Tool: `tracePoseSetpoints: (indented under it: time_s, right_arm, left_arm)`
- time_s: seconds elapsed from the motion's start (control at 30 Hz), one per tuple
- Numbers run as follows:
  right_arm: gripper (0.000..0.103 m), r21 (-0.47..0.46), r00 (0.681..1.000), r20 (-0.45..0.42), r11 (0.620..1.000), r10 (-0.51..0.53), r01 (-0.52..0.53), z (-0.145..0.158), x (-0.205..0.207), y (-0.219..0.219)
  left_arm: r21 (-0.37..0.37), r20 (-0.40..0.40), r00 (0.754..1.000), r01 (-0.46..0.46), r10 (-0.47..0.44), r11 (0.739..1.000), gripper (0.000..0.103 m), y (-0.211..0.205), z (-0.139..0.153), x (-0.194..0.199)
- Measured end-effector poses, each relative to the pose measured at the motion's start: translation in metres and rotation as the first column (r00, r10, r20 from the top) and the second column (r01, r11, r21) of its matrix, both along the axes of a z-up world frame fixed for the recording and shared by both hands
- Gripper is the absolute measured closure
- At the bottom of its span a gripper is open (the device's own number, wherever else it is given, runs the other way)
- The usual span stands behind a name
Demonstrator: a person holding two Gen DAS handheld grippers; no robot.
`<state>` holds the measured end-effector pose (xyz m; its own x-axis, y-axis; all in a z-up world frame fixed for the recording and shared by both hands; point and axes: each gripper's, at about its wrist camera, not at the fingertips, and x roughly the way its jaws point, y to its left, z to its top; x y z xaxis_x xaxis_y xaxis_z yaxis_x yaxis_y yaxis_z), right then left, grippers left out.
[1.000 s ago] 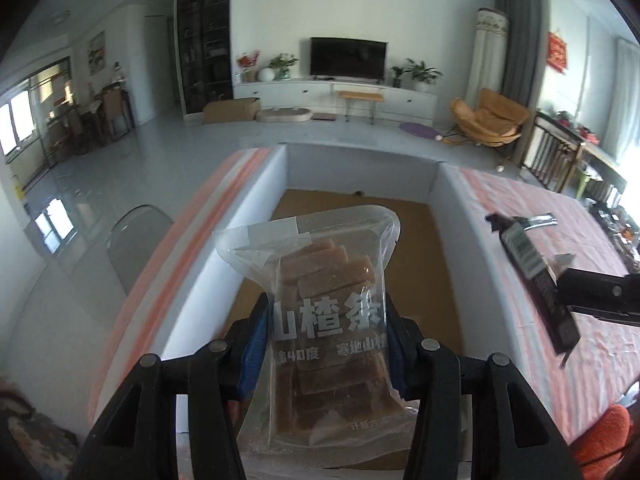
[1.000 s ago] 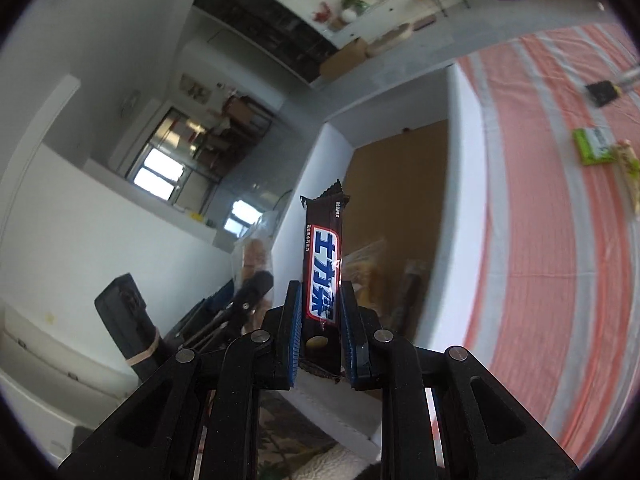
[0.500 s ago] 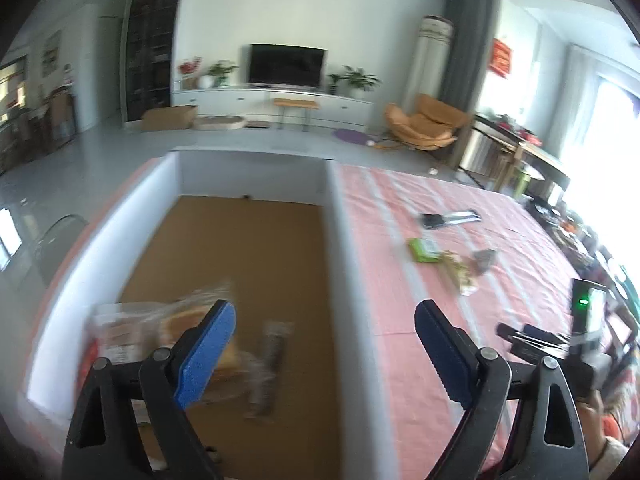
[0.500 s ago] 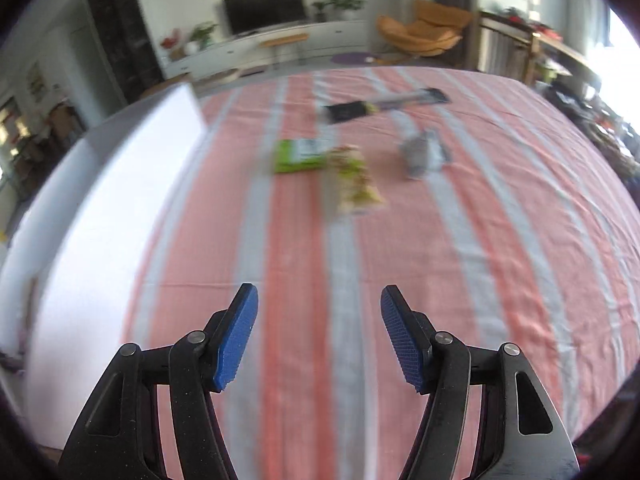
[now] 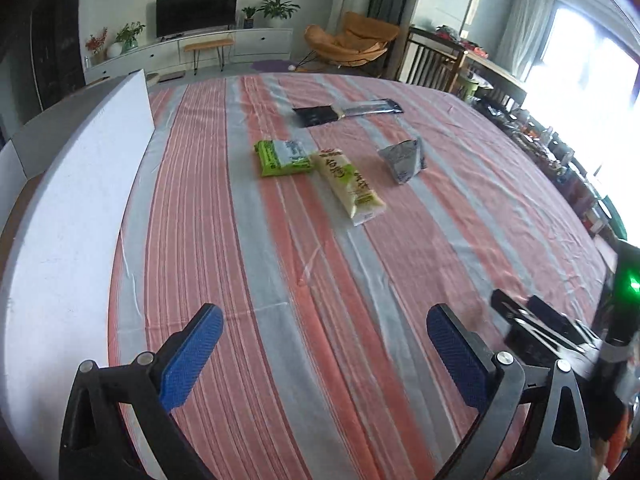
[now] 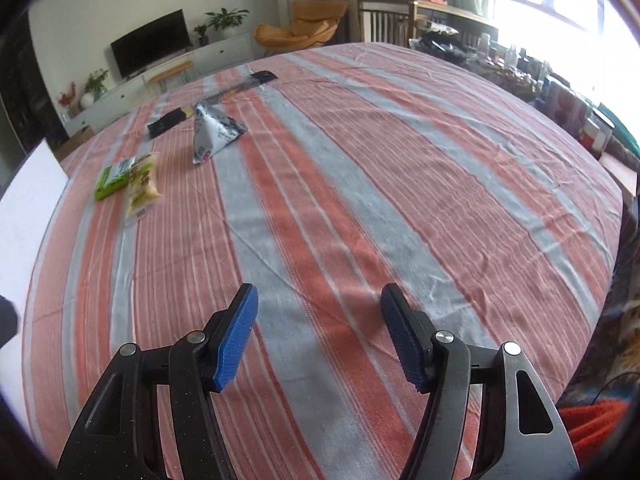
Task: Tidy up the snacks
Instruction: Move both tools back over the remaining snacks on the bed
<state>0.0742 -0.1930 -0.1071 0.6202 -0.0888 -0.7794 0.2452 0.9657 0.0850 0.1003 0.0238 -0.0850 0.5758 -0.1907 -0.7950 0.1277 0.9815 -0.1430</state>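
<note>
Several snacks lie on the striped tablecloth [image 5: 320, 264]: a green packet [image 5: 282, 157], a pale yellow long packet [image 5: 350, 186], a grey triangular pouch [image 5: 404, 159], a black packet [image 5: 314, 116] and a dark long bar [image 5: 370, 107]. The white box [image 5: 76, 208] stands at the left. My left gripper [image 5: 324, 316] hovers over bare cloth well short of the snacks, its jaws opening, nothing between them. My right gripper [image 6: 319, 292] is open and empty over the cloth; the grey pouch [image 6: 214, 132], green packet [image 6: 112, 178] and yellow packet [image 6: 142, 186] lie far ahead to its left.
The right gripper's black body [image 5: 540, 332] with a green light shows at the lower right of the left wrist view. The white box wall [image 6: 28, 208] borders the table's left side. Cluttered furniture [image 6: 560, 96] stands beyond the table's right edge.
Both grippers let go of their snacks, the hawthorn bag and the chocolate bar, into the box. Both then swung right and down over the striped cloth, jaws now wide.
</note>
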Motion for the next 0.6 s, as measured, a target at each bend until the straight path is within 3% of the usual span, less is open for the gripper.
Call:
tracePoseSetpoints:
  time_s: [0.17,0.33,0.6]
  right_arm:
    - [0.03,-0.052,1.0,-0.017,0.999,0.013,-0.014,-0.003,0.0,0.009]
    - [0.025,-0.064,0.999,-0.026,0.998,0.022,-0.023,-0.004,-0.001,0.011]
    - [0.019,-0.071,0.999,-0.03,0.997,0.029,-0.031,-0.005,-0.001,0.012]
  left_arm:
    - [0.068,-0.048,0.998,-0.043,0.046,0.997,0.003,0.003,-0.035,0.018]
    - [0.144,-0.006,1.0,-0.027,0.028,0.989,0.001,-0.002,-0.041,0.016]
    - [0.14,0.003,1.0,-0.027,0.027,0.99,0.0,-0.001,-0.041,0.017]
